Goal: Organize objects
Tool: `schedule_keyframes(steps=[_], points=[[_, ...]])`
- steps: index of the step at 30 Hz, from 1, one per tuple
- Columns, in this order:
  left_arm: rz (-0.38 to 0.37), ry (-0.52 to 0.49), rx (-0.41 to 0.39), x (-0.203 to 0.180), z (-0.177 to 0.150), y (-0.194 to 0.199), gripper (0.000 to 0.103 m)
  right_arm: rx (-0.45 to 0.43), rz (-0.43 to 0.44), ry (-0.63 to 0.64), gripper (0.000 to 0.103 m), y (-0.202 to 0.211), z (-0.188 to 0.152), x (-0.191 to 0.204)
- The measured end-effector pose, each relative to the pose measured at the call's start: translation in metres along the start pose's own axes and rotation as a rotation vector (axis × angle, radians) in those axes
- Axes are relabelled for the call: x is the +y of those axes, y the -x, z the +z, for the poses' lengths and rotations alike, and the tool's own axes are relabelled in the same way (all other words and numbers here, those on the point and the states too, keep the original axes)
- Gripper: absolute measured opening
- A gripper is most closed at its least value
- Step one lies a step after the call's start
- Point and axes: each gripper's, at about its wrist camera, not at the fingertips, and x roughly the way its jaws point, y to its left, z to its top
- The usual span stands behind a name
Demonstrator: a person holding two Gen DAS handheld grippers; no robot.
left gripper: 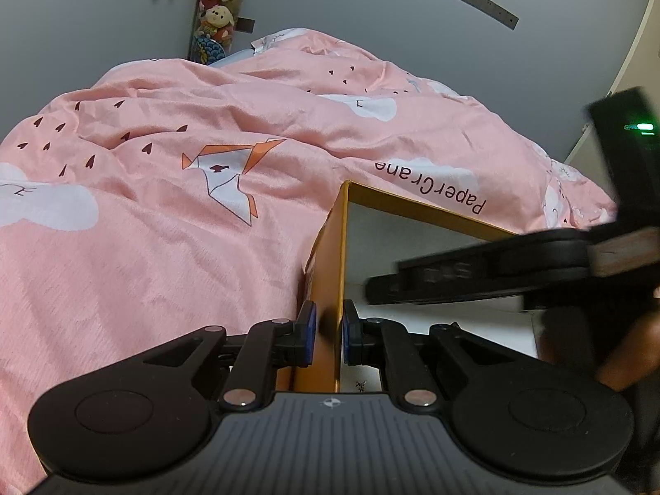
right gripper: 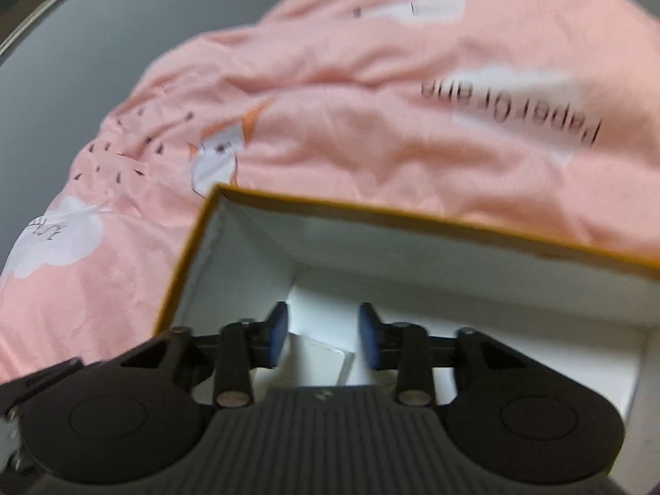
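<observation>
Box [left gripper: 330,288] on the pink quilt [left gripper: 144,227]: my left gripper [left gripper: 329,336] pinches its orange side wall. I hold my right gripper [right gripper: 322,336] spread inside it, over a white packet [right gripper: 317,361].

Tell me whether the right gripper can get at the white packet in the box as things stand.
Probably yes. The right gripper is open, already inside the open-topped box, with the white packet just beyond its fingers and nothing between. The left gripper only clamps the box wall.

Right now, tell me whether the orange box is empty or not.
Not empty. In the right wrist view, a flat white item lies on the orange box floor, below the open right gripper.
</observation>
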Motion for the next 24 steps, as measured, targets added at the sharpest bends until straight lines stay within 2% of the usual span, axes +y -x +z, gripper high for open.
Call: schedule_keyframes(steps=[8, 11, 16, 19, 22, 24], points=[[0.003, -0.008, 0.012, -0.001, -0.001, 0.001, 0.013, 0.001, -0.042, 0.142, 0.070, 0.022, -0.018, -0.005], [0.004, -0.011, 0.015, -0.001, -0.002, 0.001, 0.013, 0.028, -0.050, 0.181, 0.073, 0.021, -0.024, -0.007], [-0.011, 0.002, 0.018, 0.002, -0.002, 0.001, 0.013, 0.082, -0.047, 0.198, 0.072, 0.012, -0.031, -0.007], [-0.014, 0.004, 0.018, 0.003, -0.002, 0.000, 0.014, 0.110, -0.062, 0.185, 0.064, 0.007, -0.034, -0.008], [-0.015, 0.004, 0.017, 0.003, -0.002, 0.000, 0.014, 0.107, -0.054, 0.126, 0.062, 0.009, -0.035, -0.014], [-0.013, 0.004, 0.016, 0.003, -0.002, 0.000, 0.014, 0.083, -0.060, 0.042, 0.062, 0.012, -0.035, -0.024]])
